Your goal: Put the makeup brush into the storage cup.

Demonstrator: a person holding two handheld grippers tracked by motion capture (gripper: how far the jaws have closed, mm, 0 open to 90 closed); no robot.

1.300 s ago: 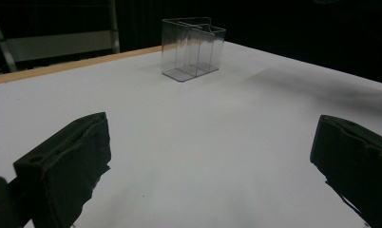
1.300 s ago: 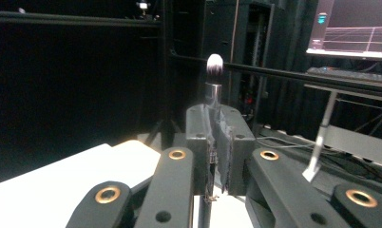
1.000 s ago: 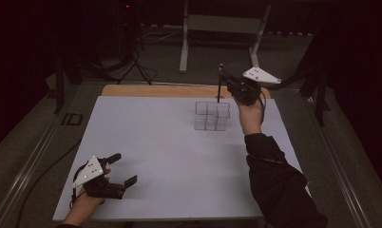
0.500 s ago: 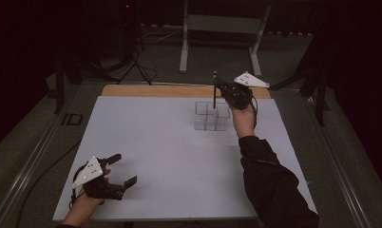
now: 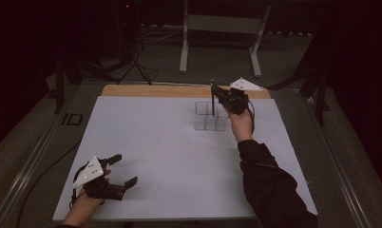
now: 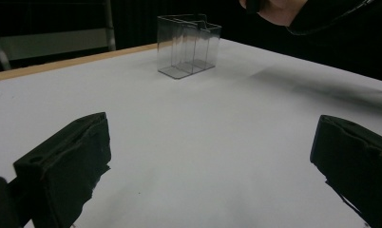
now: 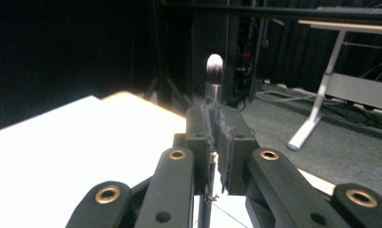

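My right gripper [image 5: 216,93] is shut on a thin makeup brush [image 5: 212,102] and holds it upright above a clear plastic organizer [image 5: 209,122] with several compartments at the table's far middle. The brush's lower end overlaps the organizer's back cells; whether it touches inside I cannot tell. In the right gripper view the brush [image 7: 213,66] stands bristles-up between the shut jaws of the right gripper [image 7: 215,142]. My left gripper [image 5: 123,169] rests open at the near left, nothing between its jaws. In its own view the left gripper [image 6: 208,166] faces the organizer [image 6: 189,45] far off.
A white sheet [image 5: 156,137] covers the table, with a wooden strip [image 5: 151,90] along the far edge. Beyond it on the dark floor stand a metal frame [image 5: 217,23] and a tripod [image 5: 132,61]. A small black item [image 5: 71,118] lies off the table's left edge.
My right hand has sunk and drifted slightly left, bringing the upright brush down onto the organizer. The left gripper has stayed where it was.
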